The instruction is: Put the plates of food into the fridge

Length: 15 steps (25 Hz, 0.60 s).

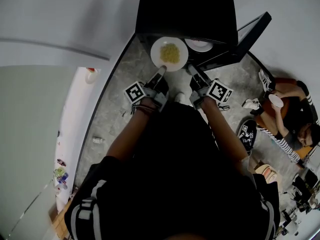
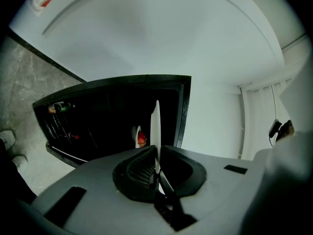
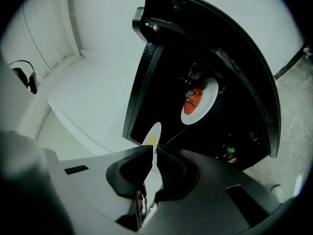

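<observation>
Step in hand: loading of second plate.
- Plate of yellow food held level at open fridge, not yet shelved.
- Fingers of left gripper and right gripper clenched on plate rim, on opposite sides.
- Strawberry plate already set inside.

Next move, as judged: plate to be kept level, slid onto shelf clear of strawberry plate, then released.

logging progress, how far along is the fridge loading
Done: fridge is open, strawberry plate sits inside. In hand: left gripper and right gripper clamp the yellow food plate at the opening. Left: set it inside, let go.
</observation>
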Available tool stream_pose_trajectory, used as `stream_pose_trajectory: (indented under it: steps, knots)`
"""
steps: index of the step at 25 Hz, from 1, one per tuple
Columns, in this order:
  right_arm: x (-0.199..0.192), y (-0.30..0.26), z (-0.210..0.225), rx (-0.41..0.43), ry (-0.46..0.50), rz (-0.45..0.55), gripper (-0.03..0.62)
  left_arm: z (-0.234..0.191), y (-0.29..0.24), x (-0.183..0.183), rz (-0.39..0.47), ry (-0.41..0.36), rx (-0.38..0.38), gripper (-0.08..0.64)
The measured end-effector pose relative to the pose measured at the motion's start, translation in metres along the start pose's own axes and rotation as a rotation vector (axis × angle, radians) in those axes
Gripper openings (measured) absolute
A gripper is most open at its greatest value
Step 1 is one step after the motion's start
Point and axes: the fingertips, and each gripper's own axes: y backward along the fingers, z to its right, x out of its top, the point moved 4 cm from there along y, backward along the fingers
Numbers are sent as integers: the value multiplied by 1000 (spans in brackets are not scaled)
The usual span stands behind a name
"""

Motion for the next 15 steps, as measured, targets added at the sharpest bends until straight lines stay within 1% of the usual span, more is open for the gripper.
stream_pose_trajectory:
  steps: [6, 10, 15]
  knots:
    - [1, 2, 0, -12, 4, 7, 41, -16, -4, 6, 5, 20, 8, 43]
    - [2, 4, 0, -18, 6, 11, 41, -27, -7, 12, 8, 21, 17, 43]
    - [0, 4, -1, -42, -3, 14, 41, -38, -9, 22, 25, 52, 23, 43]
